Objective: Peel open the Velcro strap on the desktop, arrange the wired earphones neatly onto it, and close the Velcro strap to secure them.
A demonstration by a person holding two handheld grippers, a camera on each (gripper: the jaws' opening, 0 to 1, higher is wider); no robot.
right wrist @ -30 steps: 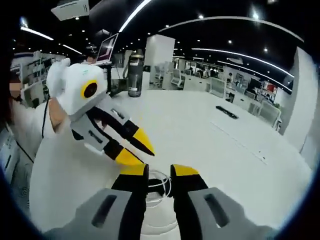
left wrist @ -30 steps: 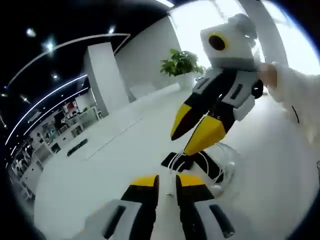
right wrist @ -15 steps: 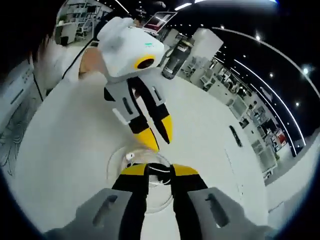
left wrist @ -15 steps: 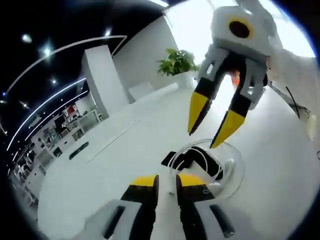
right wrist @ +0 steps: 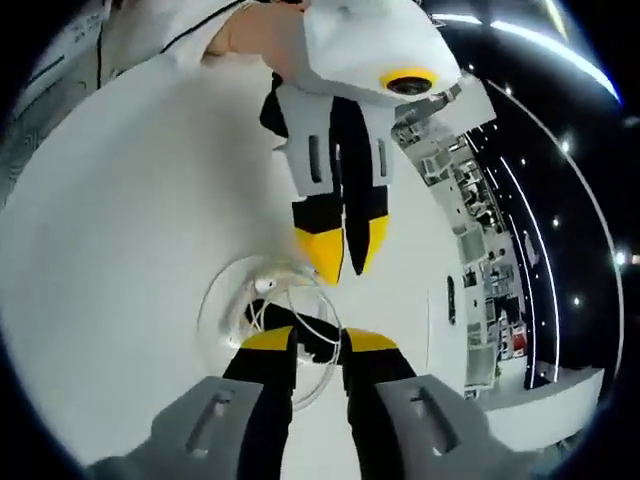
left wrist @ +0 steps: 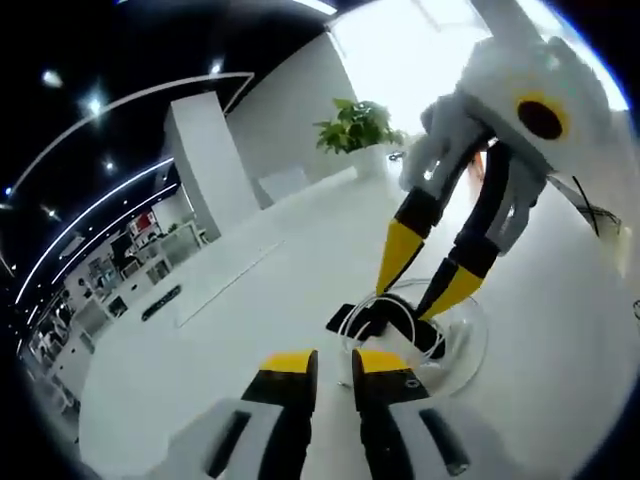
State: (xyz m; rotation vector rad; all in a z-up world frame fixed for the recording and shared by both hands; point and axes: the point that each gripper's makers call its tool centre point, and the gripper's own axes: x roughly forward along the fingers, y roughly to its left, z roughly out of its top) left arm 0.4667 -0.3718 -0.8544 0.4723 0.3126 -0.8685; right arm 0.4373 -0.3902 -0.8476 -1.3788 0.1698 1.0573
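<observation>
White wired earphones (left wrist: 452, 330) lie in a loose coil on the white desktop (left wrist: 240, 330), with a black Velcro strap (left wrist: 352, 320) across the coil. My right gripper (left wrist: 425, 285) comes down from the upper right, open, its yellow tips straddling the strap just above the coil. In the right gripper view the coil (right wrist: 232, 300) and strap (right wrist: 312, 345) lie just beyond my right gripper (right wrist: 318, 342). My left gripper (right wrist: 347, 252) hangs over the coil's far side, jaws together and holding nothing. It also shows in its own view as the left gripper (left wrist: 335, 362) just short of the coil.
A small black object (left wrist: 160, 300) lies far off on the desktop. A potted plant (left wrist: 360, 125) and a white pillar (left wrist: 205, 160) stand beyond the table. A person's hand (right wrist: 250, 30) holds the left gripper. Open table surface lies all around the coil.
My right gripper has opened, rolled, and come down until its tips straddle the strap and coil. The left gripper has stayed where it was.
</observation>
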